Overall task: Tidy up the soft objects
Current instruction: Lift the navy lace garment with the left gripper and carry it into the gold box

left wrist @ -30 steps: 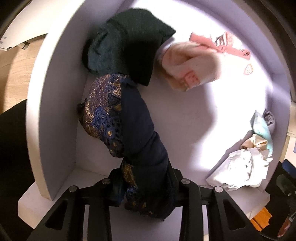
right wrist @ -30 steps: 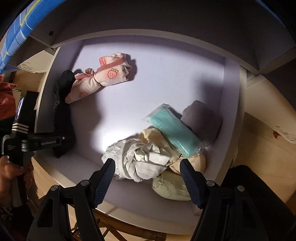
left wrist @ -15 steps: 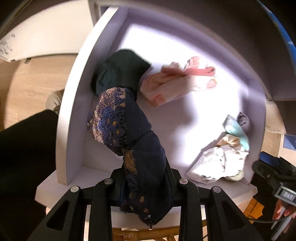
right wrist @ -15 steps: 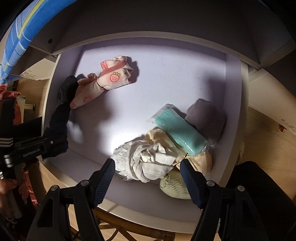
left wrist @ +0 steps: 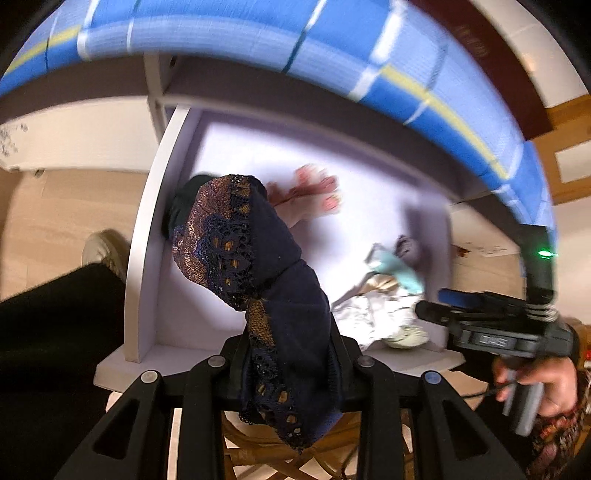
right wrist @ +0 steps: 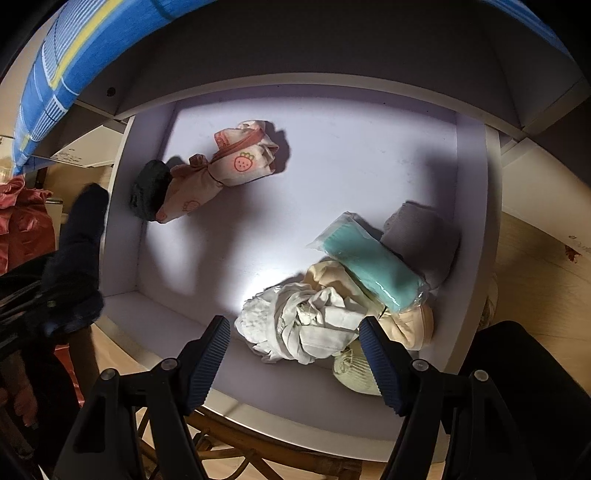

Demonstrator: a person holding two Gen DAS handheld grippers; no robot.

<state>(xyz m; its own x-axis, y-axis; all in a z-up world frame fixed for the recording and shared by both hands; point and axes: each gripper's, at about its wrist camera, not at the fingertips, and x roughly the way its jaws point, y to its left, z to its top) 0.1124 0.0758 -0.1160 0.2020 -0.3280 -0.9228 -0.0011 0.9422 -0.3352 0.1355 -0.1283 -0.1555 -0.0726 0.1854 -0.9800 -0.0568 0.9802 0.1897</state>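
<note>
Pale wood floor (right wrist: 535, 266) all round, with a blue checked cloth (left wrist: 258, 33) hanging over the far edge above a white open drawer (right wrist: 369, 155); wicker chair legs (right wrist: 236, 454) visible below the drawer's near rim.

Seen only from the left wrist: left gripper (left wrist: 291, 354) clamped narrow on a navy lace garment (left wrist: 258, 266), held up clear of the drawer, fabric bunched between the jaws and drooping both above and below them; at right edge, a hand (left wrist: 546, 384) gripping the handle of the right gripper, green light lit on its mount; much of this view blurred.

Seen clearly only from the right wrist: right gripper (right wrist: 295, 350) standing wide and holding nothing, poised above the near right heap; the navy garment a dark mass at the left edge, outside the drawer wall.

Inside the drawer: far left, a pink strawberry-print bundle (right wrist: 236, 166) touching a dark green knit roll (right wrist: 149, 190) against the left wall; near right, a crumpled white garment (right wrist: 303, 325), a cream piece (right wrist: 413, 325), a teal pack in clear wrap (right wrist: 369, 266) lying across them, a grey-mauve roll (right wrist: 421, 236) by the right wall, and a pale green item (right wrist: 354, 373) at the near edge; middle of the drawer floor bare and brightly lit.
</note>
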